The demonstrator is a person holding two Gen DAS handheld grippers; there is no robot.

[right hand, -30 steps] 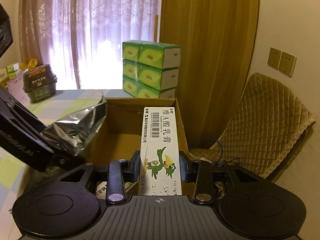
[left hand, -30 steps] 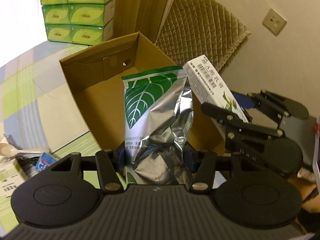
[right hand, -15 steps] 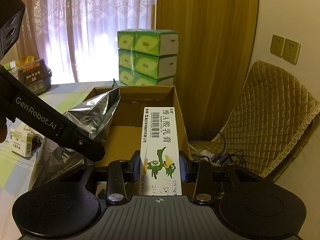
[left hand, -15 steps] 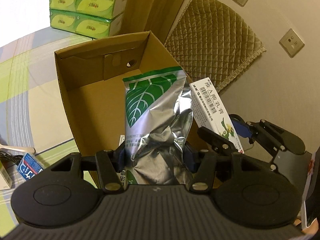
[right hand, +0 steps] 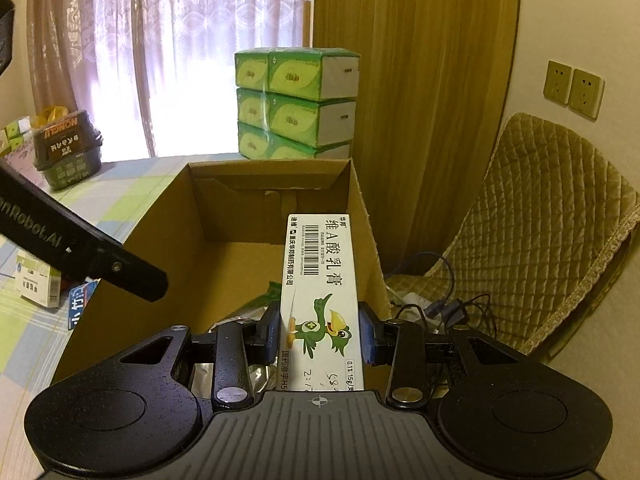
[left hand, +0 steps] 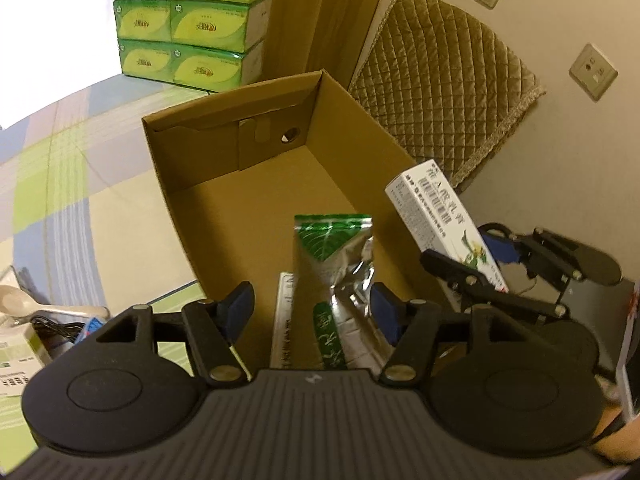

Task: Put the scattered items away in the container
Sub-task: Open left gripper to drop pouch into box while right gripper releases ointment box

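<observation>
- Left gripper point(left hand: 312, 308): jaws spread wide, holding nothing, poised over the near end of the cardboard box point(left hand: 256, 184).
- Foil pouch point(left hand: 336, 264), silver with a green leaf, lies inside the box between the spread jaws, apart from both pads.
- Right gripper point(right hand: 320, 336): jaws pinching a white carton point(right hand: 320, 280) with a green bird print, above the box's wall at 3 o'clock.

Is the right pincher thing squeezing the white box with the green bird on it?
Touching. The right wrist view shows the right gripper shut on the white bird box, both blue pads pressed flat against its sides, no gap.
</observation>
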